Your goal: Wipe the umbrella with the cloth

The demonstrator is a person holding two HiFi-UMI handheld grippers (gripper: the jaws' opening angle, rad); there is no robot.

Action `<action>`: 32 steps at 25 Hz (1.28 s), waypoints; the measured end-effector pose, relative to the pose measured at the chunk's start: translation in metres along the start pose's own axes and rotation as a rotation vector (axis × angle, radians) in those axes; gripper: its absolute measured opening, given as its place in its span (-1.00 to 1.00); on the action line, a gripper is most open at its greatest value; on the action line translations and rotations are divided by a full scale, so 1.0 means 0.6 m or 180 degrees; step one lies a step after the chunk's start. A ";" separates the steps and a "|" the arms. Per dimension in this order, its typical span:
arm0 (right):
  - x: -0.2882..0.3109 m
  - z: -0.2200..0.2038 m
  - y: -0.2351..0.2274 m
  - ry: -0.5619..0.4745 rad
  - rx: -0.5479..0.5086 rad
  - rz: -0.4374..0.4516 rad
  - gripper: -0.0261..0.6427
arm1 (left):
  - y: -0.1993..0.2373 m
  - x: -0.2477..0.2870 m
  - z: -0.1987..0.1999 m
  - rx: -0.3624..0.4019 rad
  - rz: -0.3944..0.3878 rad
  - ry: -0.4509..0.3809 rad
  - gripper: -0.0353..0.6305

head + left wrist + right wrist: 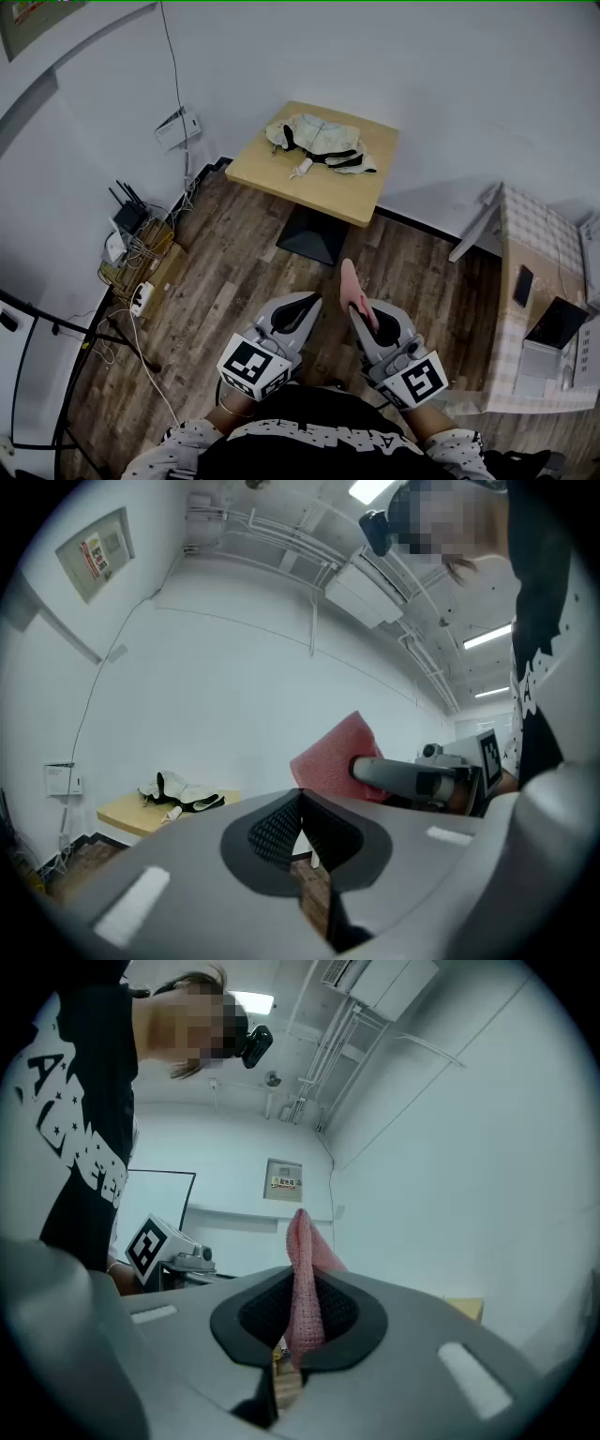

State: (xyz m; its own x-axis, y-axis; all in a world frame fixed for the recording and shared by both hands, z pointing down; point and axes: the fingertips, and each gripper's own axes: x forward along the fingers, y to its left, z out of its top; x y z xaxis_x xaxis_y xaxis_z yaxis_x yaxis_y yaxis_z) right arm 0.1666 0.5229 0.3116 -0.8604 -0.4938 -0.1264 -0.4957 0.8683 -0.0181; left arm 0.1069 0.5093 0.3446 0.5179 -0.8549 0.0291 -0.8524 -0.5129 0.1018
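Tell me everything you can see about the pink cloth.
The pink cloth is thin fabric with a fine waffle-like weave, folded so that edge-on it looks like a narrow strip. The jaws of the right gripper are closed on its lower part, and the free part stands out past the jaw tips, in the air above the wood floor. Nothing else touches it; it is well apart from the table.

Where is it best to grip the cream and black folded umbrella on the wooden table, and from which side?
Probably the pale handle, which sticks out of the cream and black folded umbrella toward the near edge of the wooden table. Come from that near side: the handle is slim, the fabric lies crumpled.
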 end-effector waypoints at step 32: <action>-0.099 -0.011 -0.063 -0.0170 0.0313 0.0180 -0.83 | -0.100 0.045 -0.052 -0.0058 0.0143 0.0246 -0.89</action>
State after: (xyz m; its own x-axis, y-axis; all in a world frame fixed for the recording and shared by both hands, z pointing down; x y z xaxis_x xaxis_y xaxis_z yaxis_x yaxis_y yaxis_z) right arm 0.2357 0.5192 0.3261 -0.8778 -0.4430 -0.1824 -0.4303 0.8964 -0.1062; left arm 0.1743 0.5192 0.3706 0.4839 -0.8681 0.1107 -0.8737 -0.4722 0.1168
